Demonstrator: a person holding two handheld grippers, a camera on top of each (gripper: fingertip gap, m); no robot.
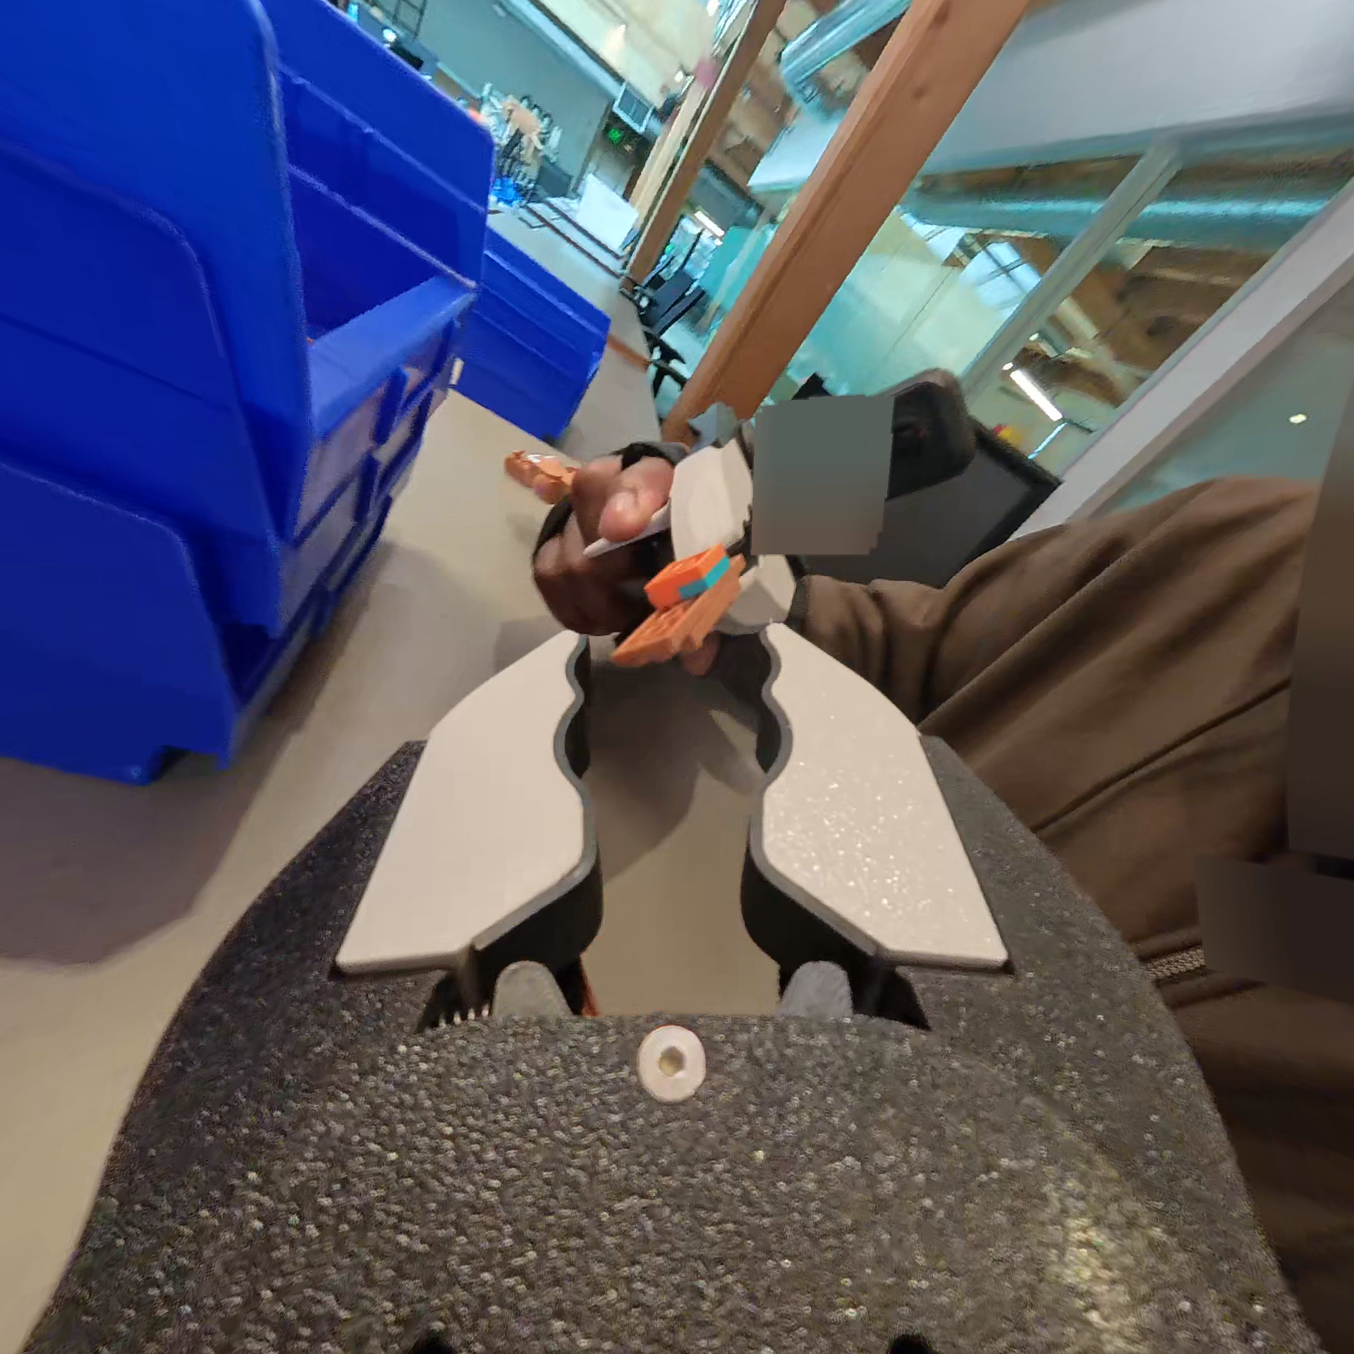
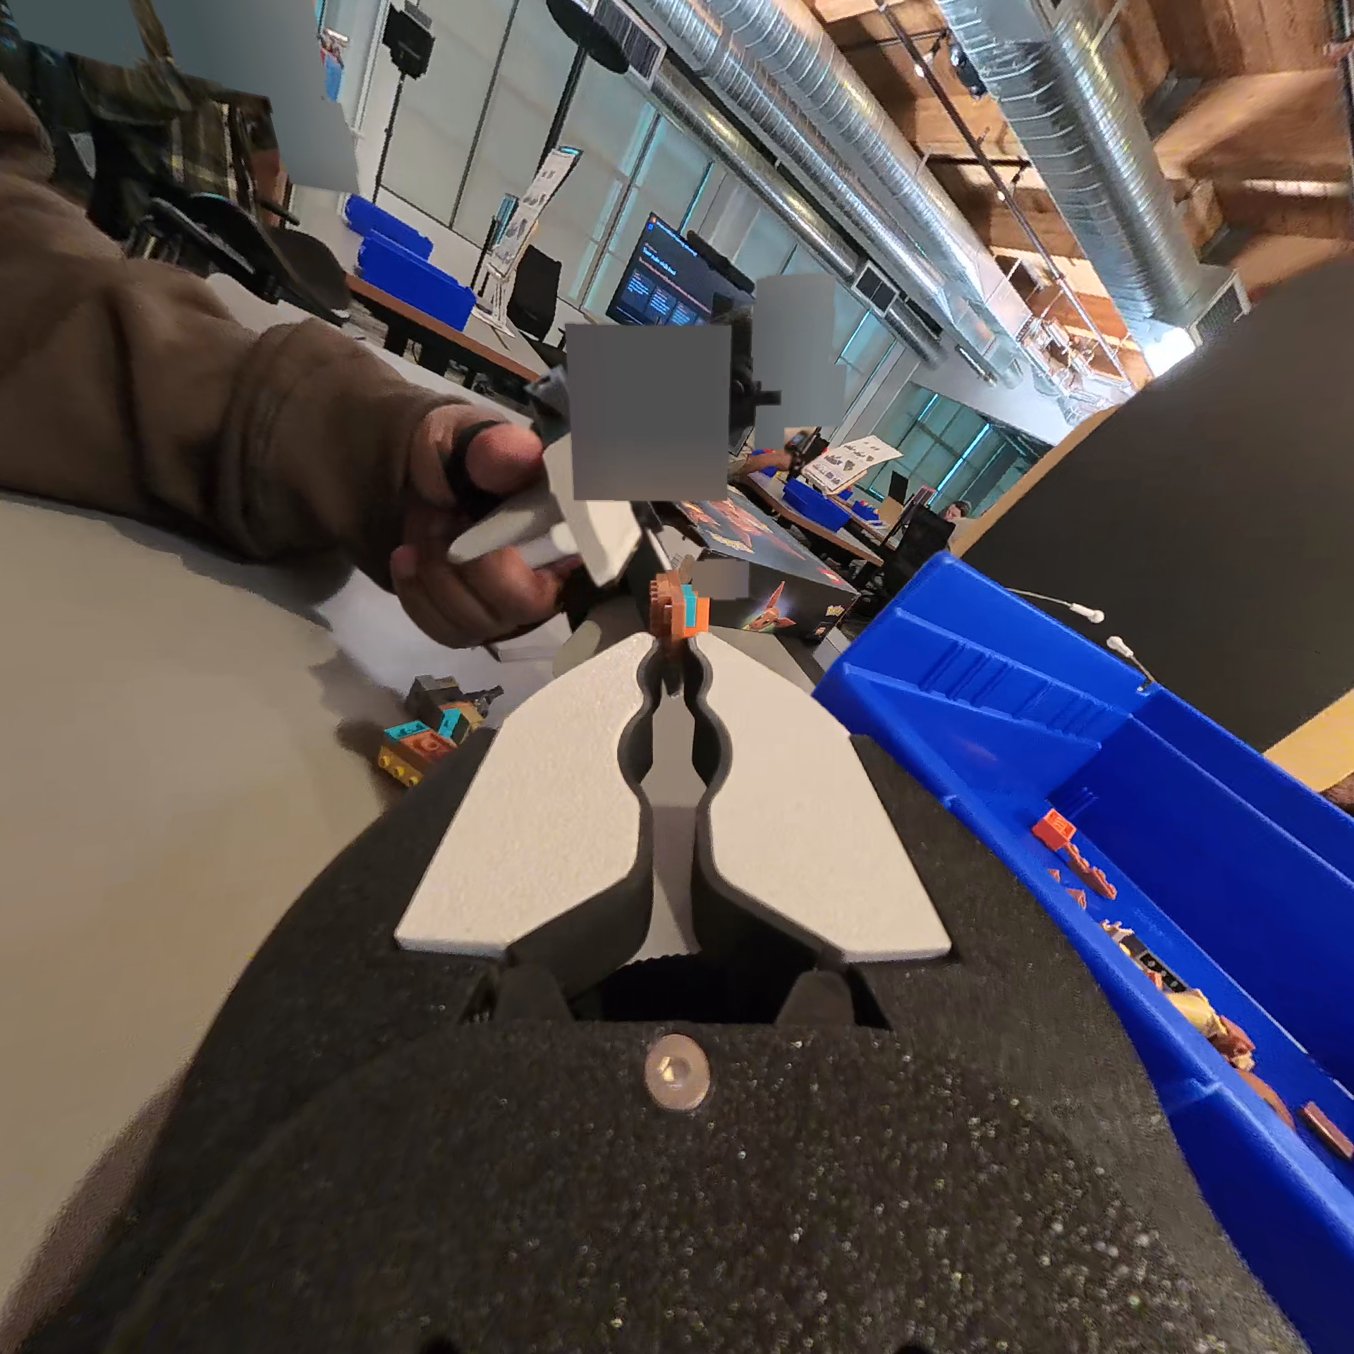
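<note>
My right gripper (image 2: 675, 645) is shut on a small brick assembly (image 2: 680, 612) of brown, orange and teal pieces, held by its lower edge above the table. The same assembly (image 1: 685, 597) shows in the left wrist view, a flat brown plate with an orange and teal brick on top, between the right gripper's white fingers (image 1: 707, 505). My left gripper (image 1: 674, 648) is open and empty, its tips just short of the assembly. A hand (image 2: 469, 579) in a brown sleeve holds the left gripper close to the assembly's left.
Stacked blue bins (image 1: 183, 366) stand left of the left gripper. A blue bin (image 2: 1099, 806) with loose brown and orange bricks lies at the right. A small brick cluster (image 2: 432, 725) and a brown piece (image 1: 538, 469) lie on the grey table (image 2: 146, 733). A printed box (image 2: 777, 593) stands behind. The grippers are tip to tip, or close to it.
</note>
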